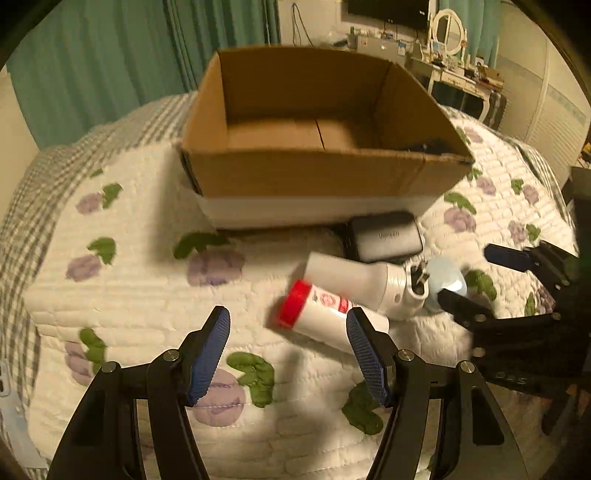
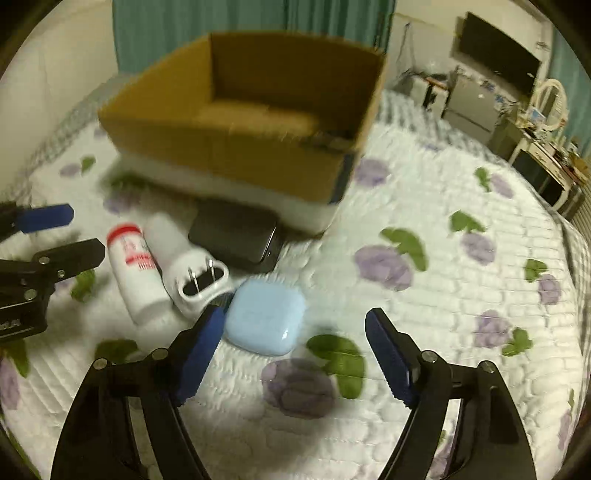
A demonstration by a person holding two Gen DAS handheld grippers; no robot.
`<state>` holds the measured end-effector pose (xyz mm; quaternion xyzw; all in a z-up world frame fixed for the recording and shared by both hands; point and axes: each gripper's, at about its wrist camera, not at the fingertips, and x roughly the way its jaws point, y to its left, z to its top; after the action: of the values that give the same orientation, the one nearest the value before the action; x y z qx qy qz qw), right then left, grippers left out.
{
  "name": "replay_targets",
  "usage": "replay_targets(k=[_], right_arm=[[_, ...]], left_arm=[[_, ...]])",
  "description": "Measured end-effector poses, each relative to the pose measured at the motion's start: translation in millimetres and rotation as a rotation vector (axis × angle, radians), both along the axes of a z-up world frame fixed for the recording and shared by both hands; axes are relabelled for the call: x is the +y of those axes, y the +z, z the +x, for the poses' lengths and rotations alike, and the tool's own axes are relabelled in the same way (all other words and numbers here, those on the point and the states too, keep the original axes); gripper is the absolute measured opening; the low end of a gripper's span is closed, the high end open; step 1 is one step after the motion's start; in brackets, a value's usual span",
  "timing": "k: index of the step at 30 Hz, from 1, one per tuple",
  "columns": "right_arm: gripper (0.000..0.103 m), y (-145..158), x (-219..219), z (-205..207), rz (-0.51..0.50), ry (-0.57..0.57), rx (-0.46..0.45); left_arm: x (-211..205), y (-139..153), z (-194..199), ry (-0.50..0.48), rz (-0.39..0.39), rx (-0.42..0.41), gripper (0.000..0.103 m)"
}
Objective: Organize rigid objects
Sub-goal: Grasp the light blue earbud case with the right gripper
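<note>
An open cardboard box stands on the bed. In front of it lie a dark power bank, a white charger with prongs, a white bottle with a red cap and a light-blue case. My left gripper is open and empty, just short of the bottle. My right gripper is open and empty, its left finger beside the blue case. A small dark item lies in the box's corner.
The bed has a white quilt with purple flowers and green leaves. Teal curtains hang behind. A dresser with a mirror and a television stand at the far right.
</note>
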<state>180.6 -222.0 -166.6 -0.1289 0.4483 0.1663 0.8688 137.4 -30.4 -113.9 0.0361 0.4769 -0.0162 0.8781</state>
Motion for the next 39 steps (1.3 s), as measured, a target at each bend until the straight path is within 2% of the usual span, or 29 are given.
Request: replay_targets(k=[5, 7, 8, 13, 18, 23, 29, 32, 35, 39], right_arm=[[0.075, -19.3, 9.2, 12.4, -0.014, 0.025, 0.051], [0.065, -24.6, 9.4, 15.1, -0.018, 0.031, 0.07], [0.051, -25.1, 8.9, 14.1, -0.021, 0.033, 0.068], [0.052, -15.5, -5.2, 9.9, -0.006, -0.011, 0.03], [0.052, -8.4, -16.4, 12.0, 0.026, -0.047, 0.034], [0.052, -6.1, -15.7, 14.1, 0.033, -0.046, 0.038], [0.052, -7.1, -12.5, 10.2, 0.04, -0.049, 0.05], [0.052, -7.8, -12.2, 10.6, 0.036, -0.049, 0.051], [0.052, -7.5, -11.2, 10.3, 0.032, -0.047, 0.047], [0.052, -7.1, -11.2, 10.5, 0.032, -0.048, 0.045]], left_arm=[[-14.0, -6.9, -6.6, -0.082, 0.022, 0.013, 0.068], [-20.6, -8.7, -9.6, -0.113, 0.031, 0.019, 0.068], [-23.1, -10.1, -10.7, -0.124, 0.033, 0.026, 0.068], [-24.5, -15.4, -9.1, -0.131, 0.034, 0.044, 0.068], [-30.3, -24.8, -2.0, -0.173, 0.056, 0.072, 0.068], [-38.4, -42.4, 9.0, -0.188, 0.134, 0.115, 0.069], [-29.5, -48.9, 22.1, -0.163, 0.084, 0.154, 0.07], [-24.2, -42.8, 20.1, -0.147, 0.061, 0.15, 0.07], [-10.4, -27.5, 11.2, -0.101, -0.027, 0.136, 0.07], [4.9, -22.7, 19.6, 0.001, -0.116, 0.171, 0.07]])
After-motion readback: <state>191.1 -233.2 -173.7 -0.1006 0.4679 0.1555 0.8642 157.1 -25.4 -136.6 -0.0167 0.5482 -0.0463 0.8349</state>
